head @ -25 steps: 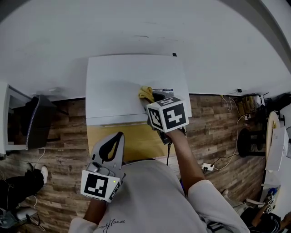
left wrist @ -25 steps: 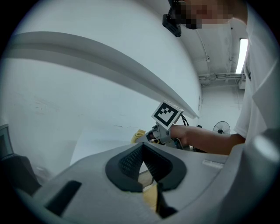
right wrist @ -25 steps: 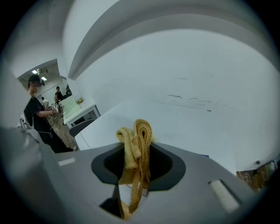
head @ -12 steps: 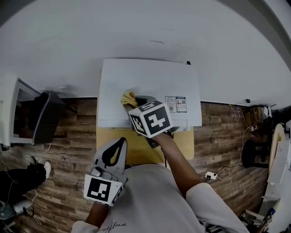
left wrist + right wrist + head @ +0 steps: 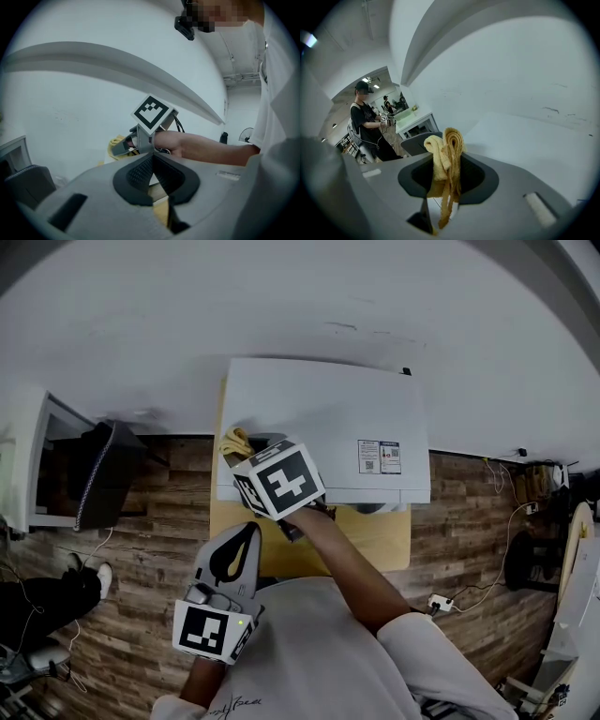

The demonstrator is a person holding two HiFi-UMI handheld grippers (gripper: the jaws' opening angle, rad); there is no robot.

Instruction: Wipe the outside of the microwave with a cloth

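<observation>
The white microwave (image 5: 328,413) stands on a yellow desk (image 5: 380,538) against the wall, with two small labels (image 5: 380,457) on its top. The left claw (image 5: 152,171) is pressed together with nothing in it, held low by the person's shirt and well apart from the microwave. The right claw (image 5: 447,171) is pinching a folded yellow cloth (image 5: 446,147) at the front left corner of the microwave's top.

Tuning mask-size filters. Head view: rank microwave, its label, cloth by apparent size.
1. Microwave, by far.
2/3. Label and cloth look about alike; the cloth is partly hidden, so unranked.
</observation>
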